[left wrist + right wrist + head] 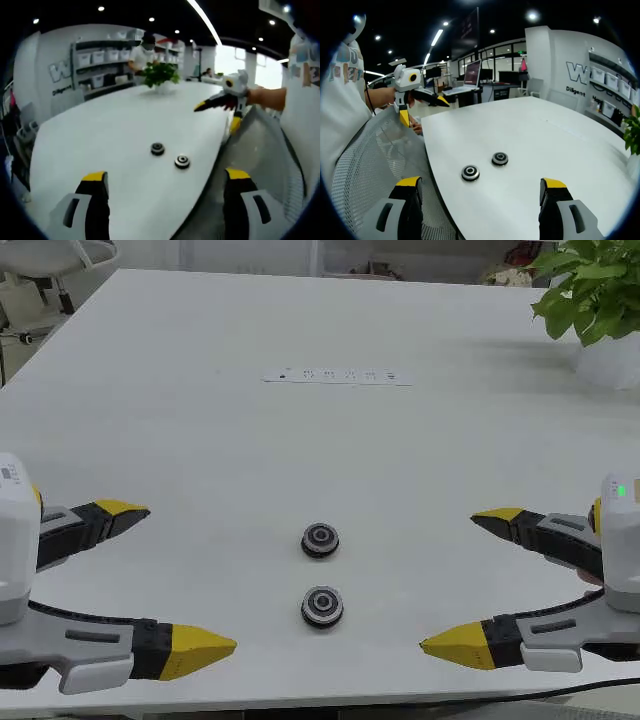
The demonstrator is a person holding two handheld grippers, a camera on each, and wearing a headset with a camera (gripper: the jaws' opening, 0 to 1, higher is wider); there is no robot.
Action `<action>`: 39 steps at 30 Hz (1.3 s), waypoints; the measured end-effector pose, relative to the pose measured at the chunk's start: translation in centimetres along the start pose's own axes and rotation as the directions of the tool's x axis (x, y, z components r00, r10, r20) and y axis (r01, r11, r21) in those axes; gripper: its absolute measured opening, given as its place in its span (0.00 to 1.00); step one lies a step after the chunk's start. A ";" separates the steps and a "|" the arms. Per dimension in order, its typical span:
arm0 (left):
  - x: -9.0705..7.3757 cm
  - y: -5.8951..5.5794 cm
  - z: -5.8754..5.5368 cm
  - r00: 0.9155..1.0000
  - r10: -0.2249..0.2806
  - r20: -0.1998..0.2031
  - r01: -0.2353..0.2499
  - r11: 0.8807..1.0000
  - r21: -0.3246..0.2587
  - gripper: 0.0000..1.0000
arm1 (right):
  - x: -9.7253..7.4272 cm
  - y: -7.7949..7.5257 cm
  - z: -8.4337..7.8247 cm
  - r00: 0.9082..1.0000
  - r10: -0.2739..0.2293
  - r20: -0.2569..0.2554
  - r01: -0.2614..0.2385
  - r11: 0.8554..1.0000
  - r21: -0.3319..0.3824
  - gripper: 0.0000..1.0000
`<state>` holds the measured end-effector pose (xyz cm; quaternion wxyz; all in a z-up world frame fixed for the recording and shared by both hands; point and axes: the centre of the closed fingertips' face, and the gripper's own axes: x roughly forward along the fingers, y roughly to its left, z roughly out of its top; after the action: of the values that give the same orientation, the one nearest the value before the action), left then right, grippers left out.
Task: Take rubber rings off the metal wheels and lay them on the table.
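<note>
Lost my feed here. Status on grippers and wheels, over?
Left gripper open, right gripper open, both empty. Near wheel and far wheel on table, rings on. Nothing blocking.

I read a big "W" on the wall sign, with a smaller line under it that looks like "Diligent". The strip lying on the counter bears printed marks too small for me to make out, and the shirt print is blurred

The left tongs and right tongs gape wide, tips pointing inward.
</note>
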<state>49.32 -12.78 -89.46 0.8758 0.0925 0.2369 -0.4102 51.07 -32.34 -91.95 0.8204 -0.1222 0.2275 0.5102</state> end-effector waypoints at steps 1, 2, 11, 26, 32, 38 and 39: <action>0.0 0.0 0.1 1.000 0.001 0.000 -0.001 1.000 0.002 0.98 | 0.0 0.0 0.0 1.000 0.002 -0.001 -0.002 1.000 -0.003 0.98; 0.0 0.0 0.1 1.000 0.002 0.000 -0.002 1.000 0.003 0.98 | 0.0 -0.1 0.1 1.000 0.002 0.000 -0.002 1.000 -0.005 0.98; -0.4 0.4 0.2 1.000 0.012 -0.001 -0.012 1.000 0.000 0.98 | 0.1 -0.4 0.6 1.000 0.005 0.006 -0.004 1.000 -0.014 0.98; -0.6 0.6 0.4 1.000 0.014 0.005 -0.014 1.000 -0.002 0.98 | 0.1 -0.3 0.7 1.000 0.004 0.009 -0.004 1.000 -0.018 0.99; -0.5 0.6 0.5 1.000 0.009 0.010 -0.009 1.000 0.000 0.99 | 0.0 -0.4 0.7 1.000 0.004 0.011 -0.003 1.000 -0.019 0.99; -0.4 0.6 0.5 1.000 0.008 0.012 -0.008 1.000 0.000 0.99 | 0.3 -0.4 0.6 1.000 0.020 0.015 -0.020 1.000 -0.023 0.99; -0.4 0.6 0.4 1.000 0.010 0.011 -0.010 1.000 0.002 0.99 | 0.4 -0.4 0.6 1.000 0.023 0.017 -0.023 0.999 -0.023 0.99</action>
<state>49.71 -12.28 -88.93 0.8791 0.0921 0.2312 -0.4066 51.70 -31.97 -91.62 0.8149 -0.1247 0.2161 0.5231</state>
